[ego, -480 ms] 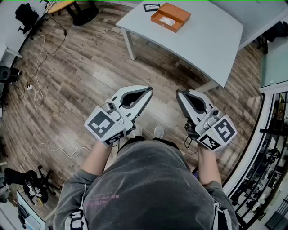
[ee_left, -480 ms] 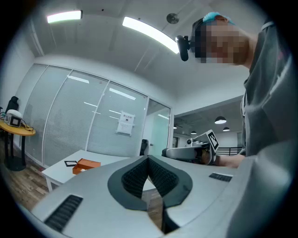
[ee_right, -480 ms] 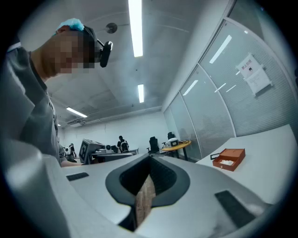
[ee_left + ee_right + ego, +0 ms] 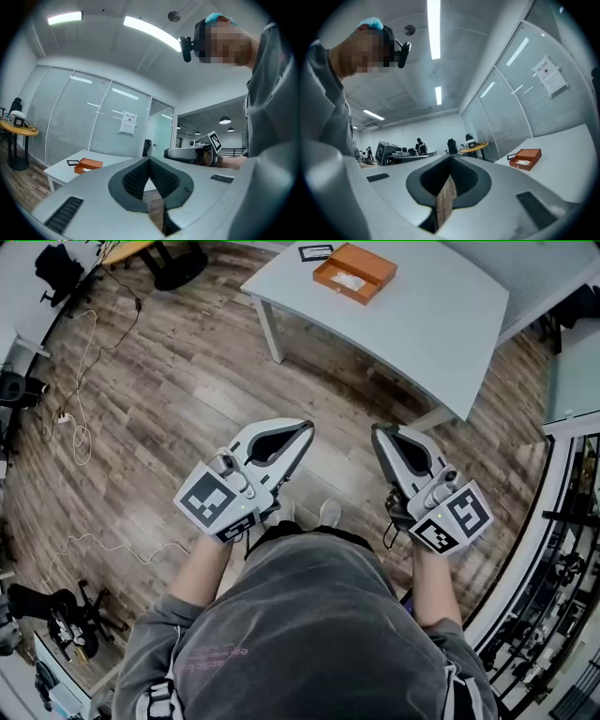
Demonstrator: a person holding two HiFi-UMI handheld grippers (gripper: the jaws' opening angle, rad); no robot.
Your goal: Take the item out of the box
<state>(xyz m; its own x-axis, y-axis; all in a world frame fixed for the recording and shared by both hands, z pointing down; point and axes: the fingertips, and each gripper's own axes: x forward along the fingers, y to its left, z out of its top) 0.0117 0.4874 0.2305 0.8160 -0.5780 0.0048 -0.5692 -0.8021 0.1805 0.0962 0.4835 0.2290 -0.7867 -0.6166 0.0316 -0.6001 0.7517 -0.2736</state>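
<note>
Jaws on the left gripper (image 4: 305, 430) and right gripper (image 4: 377, 433) are pressed together, empty, well apart from the white worktop (image 4: 427, 329), where the open orange box (image 4: 373, 266) sits with a white item (image 4: 349, 281) inside.

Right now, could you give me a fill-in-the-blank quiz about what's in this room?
The open box on the table is ____ in colour.
The left gripper and right gripper both have their jaws ____.
The floor beneath them looks like ____.
Missing words: orange; shut; wood.
</note>
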